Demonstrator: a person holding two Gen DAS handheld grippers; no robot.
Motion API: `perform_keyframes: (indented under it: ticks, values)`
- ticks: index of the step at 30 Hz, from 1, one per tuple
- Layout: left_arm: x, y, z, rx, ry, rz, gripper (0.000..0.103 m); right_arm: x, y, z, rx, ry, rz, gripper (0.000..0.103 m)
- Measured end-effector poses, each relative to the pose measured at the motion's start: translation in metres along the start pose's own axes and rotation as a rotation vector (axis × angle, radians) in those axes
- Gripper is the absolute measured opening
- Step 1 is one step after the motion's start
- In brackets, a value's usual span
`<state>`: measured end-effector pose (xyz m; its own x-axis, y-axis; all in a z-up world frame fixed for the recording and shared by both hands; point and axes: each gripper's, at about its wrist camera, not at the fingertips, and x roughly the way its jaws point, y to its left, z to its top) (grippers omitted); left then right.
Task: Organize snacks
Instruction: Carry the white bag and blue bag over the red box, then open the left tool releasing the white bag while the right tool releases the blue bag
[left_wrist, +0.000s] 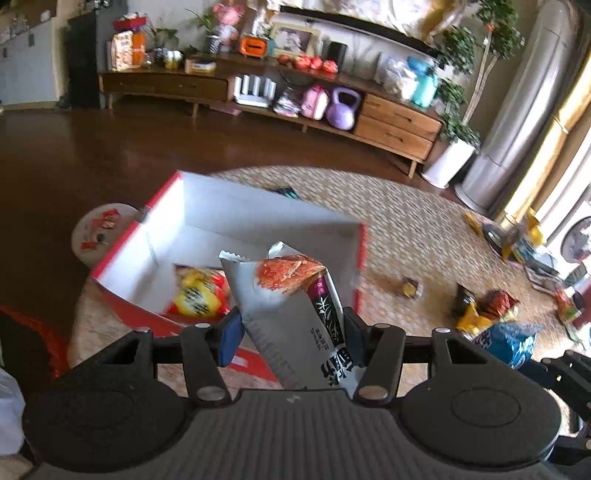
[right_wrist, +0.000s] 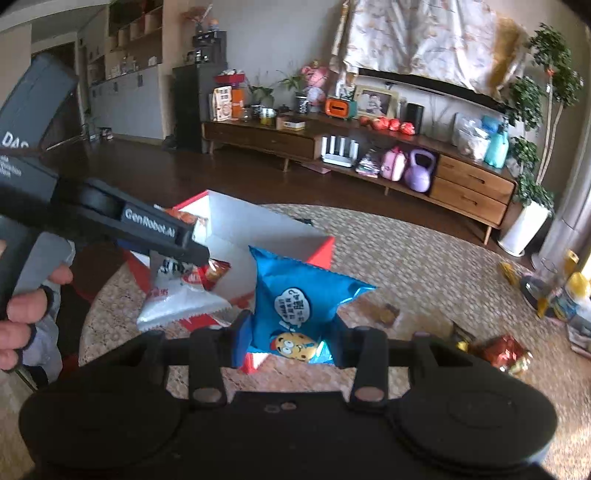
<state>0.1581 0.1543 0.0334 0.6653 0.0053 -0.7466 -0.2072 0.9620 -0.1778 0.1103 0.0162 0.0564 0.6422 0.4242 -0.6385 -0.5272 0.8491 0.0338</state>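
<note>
Below me a round woven rug (left_wrist: 388, 229) carries the red box (left_wrist: 122, 295) and scattered snack packets (left_wrist: 484, 306).

The silver packet's (left_wrist: 295, 325) lower end is hidden behind the gripper body. The box's (right_wrist: 236, 225) left side is covered by the left gripper (right_wrist: 177, 273). Floor packets (left_wrist: 484, 306) are blurred beyond reading.
</note>
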Motion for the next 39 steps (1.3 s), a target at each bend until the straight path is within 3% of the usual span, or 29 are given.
perform_keyframes:
  ticks: [12, 24, 34, 39]
  values:
    - [0.006, 0.055, 0.038, 0.020, -0.041, 0.115, 0.057, 0.049, 0.038, 0.030, -0.048, 0.011, 0.044, 0.040]
    - [0.068, 0.092, 0.057, 0.092, 0.023, 0.261, 0.057, 0.114, 0.055, 0.041, -0.060, 0.091, 0.028, 0.040]
    - [0.116, 0.085, 0.052, 0.212, 0.077, 0.292, 0.057, 0.160, 0.058, 0.040, -0.034, 0.179, 0.039, 0.040]
    - [0.131, 0.090, 0.050, 0.198, 0.105, 0.289, 0.058, 0.172, 0.057, 0.037, -0.020, 0.212, 0.034, 0.040]
